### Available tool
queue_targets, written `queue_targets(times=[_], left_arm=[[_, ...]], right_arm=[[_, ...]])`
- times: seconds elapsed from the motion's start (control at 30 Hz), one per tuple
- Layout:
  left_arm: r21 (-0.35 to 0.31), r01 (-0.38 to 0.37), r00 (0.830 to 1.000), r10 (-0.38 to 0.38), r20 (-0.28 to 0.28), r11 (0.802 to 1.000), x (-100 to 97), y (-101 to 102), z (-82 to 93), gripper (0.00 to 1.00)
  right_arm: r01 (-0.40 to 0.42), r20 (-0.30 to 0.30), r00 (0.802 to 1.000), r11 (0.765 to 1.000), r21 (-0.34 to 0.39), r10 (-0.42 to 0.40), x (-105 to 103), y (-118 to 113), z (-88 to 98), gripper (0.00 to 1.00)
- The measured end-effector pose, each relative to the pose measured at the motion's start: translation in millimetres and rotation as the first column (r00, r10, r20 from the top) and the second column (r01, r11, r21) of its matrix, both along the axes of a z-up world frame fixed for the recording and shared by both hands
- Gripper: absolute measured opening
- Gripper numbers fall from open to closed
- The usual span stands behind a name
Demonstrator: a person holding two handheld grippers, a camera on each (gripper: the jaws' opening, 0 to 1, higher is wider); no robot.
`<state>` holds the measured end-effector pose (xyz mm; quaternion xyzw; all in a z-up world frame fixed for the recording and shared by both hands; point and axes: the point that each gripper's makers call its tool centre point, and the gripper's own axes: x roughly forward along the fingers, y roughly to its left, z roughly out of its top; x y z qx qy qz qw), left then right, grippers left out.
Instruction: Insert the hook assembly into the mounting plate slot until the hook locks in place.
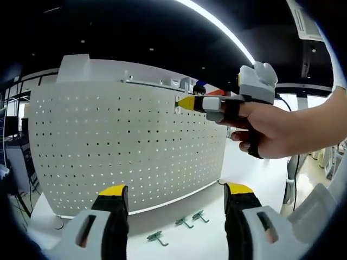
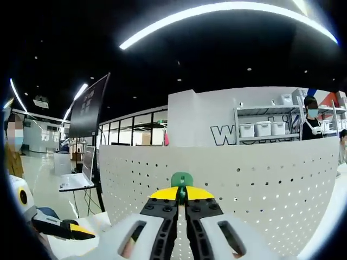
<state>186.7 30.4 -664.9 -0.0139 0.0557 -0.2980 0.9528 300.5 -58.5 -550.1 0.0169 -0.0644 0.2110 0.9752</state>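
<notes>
Right tool point(image 2: 181, 196) jaws pinched on green hook point(image 2: 181, 179), frame centre, at white pegboard point(image 2: 244, 179). Left tool point(image 1: 176, 196) wide, empty. Spare hooks point(image 1: 184, 222) on worktop point(image 1: 206, 238), lower centre.

mounting plate point(image 1: 124, 146): matt white perforated sheet | hooks point(image 1: 184, 222): grey metal | table point(image 1: 206, 244): smooth white

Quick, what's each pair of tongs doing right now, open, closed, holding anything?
Left tongs: open, empty, above the loose hooks on the table.
Right tongs: closed on a green hook, at the pegboard.
</notes>
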Motion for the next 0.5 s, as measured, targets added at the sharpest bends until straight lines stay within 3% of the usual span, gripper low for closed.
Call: queue_targets(times=[0.5], left_arm=[[0.005, -0.018, 1.000, 0.018, -0.005, 1.000, -4.2, 11, -2.5, 0.74]], right_arm=[[0.041, 0.029, 0.999, 0.999, -0.014, -0.040, 28, 4, 7.2, 0.01]])
